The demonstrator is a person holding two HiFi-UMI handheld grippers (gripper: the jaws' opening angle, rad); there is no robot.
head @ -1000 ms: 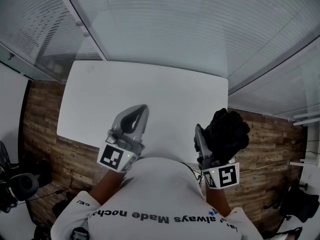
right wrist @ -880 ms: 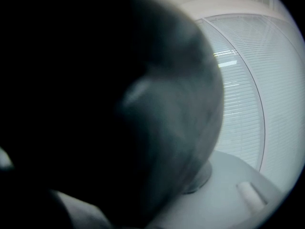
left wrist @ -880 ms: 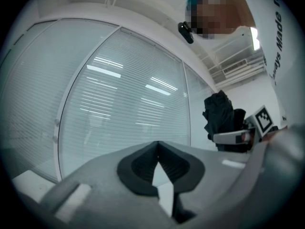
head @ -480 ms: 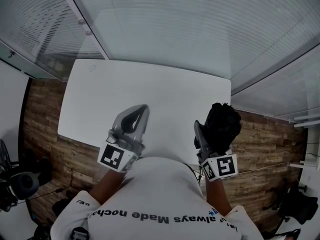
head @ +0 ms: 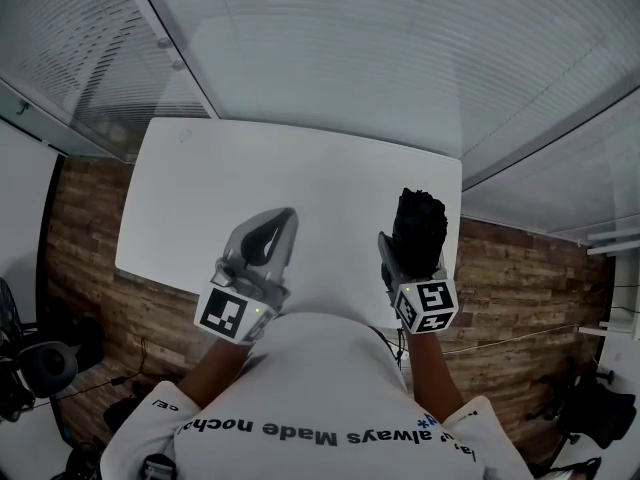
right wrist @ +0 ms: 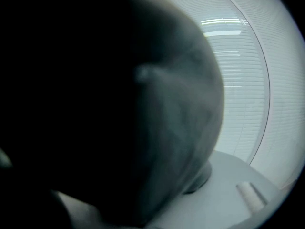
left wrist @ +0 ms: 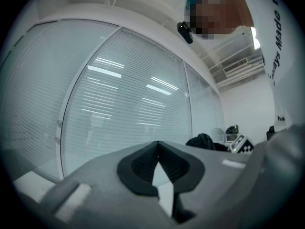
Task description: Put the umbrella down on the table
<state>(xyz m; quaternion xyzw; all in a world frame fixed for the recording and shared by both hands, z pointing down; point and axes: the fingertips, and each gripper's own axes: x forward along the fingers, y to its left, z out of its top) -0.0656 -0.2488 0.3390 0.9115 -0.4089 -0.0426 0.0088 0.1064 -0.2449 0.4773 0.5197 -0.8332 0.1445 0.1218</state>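
Head view: right gripper (head: 403, 253) clamps the folded black umbrella (head: 420, 218) over the desk's (head: 250, 168) near right corner, apparently not yet resting. Next: lower, release. Left gripper (head: 272, 230) closed, empty.

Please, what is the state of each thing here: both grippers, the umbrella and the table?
umbrella, folded up, held over the right part of the table; contact with the table cannot be told.
right gripper, closed on the umbrella.
left gripper, jaws together, nothing between them.
table, white top, standing on a wooden floor.
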